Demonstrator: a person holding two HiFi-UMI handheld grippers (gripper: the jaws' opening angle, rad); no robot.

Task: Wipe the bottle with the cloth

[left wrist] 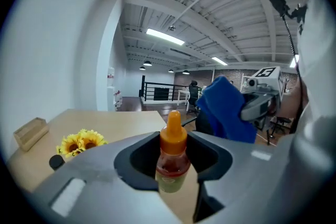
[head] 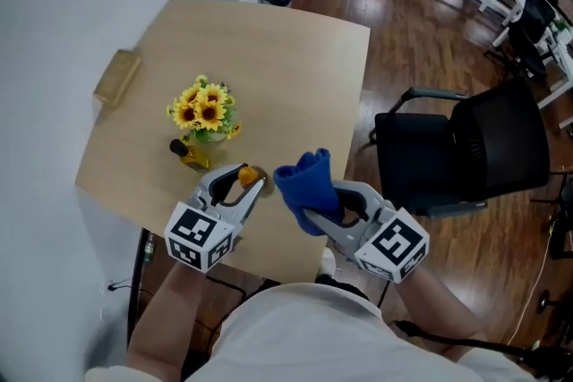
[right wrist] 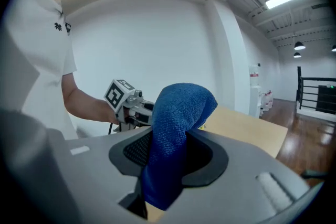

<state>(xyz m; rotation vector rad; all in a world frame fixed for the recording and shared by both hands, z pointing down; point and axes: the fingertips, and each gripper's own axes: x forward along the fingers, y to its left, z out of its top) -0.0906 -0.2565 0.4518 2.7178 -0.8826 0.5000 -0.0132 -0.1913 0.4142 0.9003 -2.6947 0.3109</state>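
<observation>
Two grippers sit low in the frame. The left gripper point(head: 243, 183) squeezes the little bottle point(left wrist: 172, 157) above the bench point(head: 269, 58). The right gripper point(head: 327, 208) pinches the blue cloth point(head: 304, 183) just beside it. Wiping looks not yet begun.

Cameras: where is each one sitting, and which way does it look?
Head view: on the head, looking steeply down at the table; shows forearms, left gripper, right gripper.
Left gripper view: on the left gripper, facing the bottle in its jaws; white shirt at right.
Right gripper view: on the right gripper, facing the blue cloth in its jaws; arm at left.
Shared: each gripper view sees the other gripper.
</observation>
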